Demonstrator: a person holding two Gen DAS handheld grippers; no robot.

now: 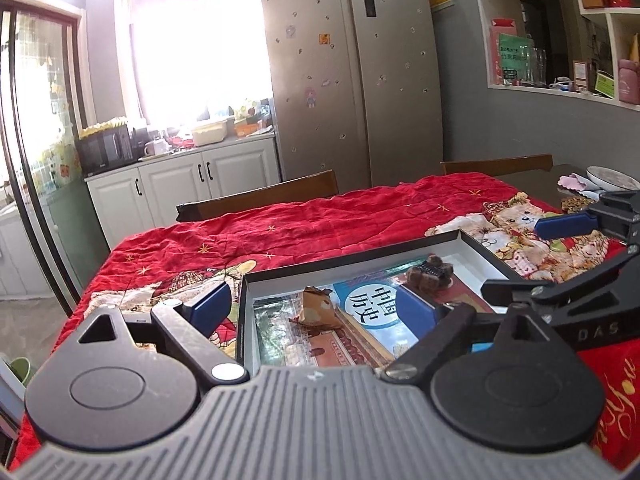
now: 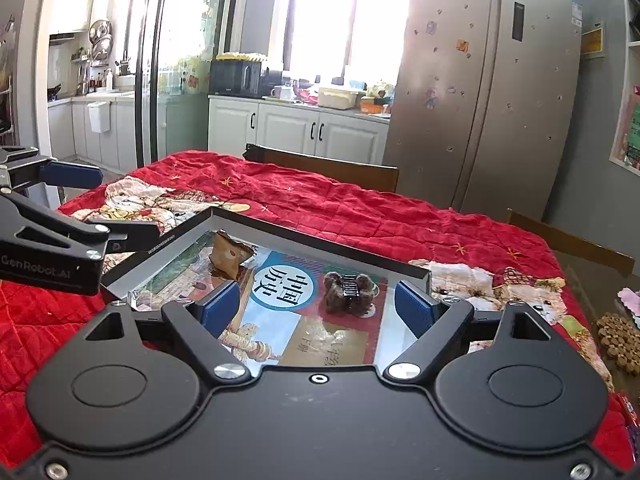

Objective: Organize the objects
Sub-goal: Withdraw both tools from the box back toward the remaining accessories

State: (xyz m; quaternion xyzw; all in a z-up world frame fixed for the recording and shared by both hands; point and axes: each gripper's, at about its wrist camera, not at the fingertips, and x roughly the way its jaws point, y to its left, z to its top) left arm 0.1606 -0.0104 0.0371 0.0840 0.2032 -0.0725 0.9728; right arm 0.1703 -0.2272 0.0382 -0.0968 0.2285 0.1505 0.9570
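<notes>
A shallow black-rimmed box [image 1: 352,255] [image 2: 320,240] lies on the red quilt. In it a history book [image 1: 372,300] [image 2: 286,284] lies flat. On the book sit a crumpled brown snack packet [image 1: 316,308] [image 2: 228,256] and a brown fuzzy hair claw [image 1: 430,274] [image 2: 348,290]. My left gripper [image 1: 314,310] hovers open over the box's near left part, the packet showing between its jaws, untouched. My right gripper [image 2: 318,306] hovers open over the near right part, with the claw ahead of it. Each sees the other's blue pad [image 1: 568,227] [image 2: 72,174] at its side.
The red quilt [image 1: 320,224] [image 2: 400,216] covers most of the table. Wooden chairs [image 1: 264,198] [image 2: 328,168] stand at its far side. At the right end are a plate [image 1: 612,178], a pink cloth [image 2: 630,296] and a woven mat [image 2: 618,340]. A fridge [image 1: 352,72] stands behind.
</notes>
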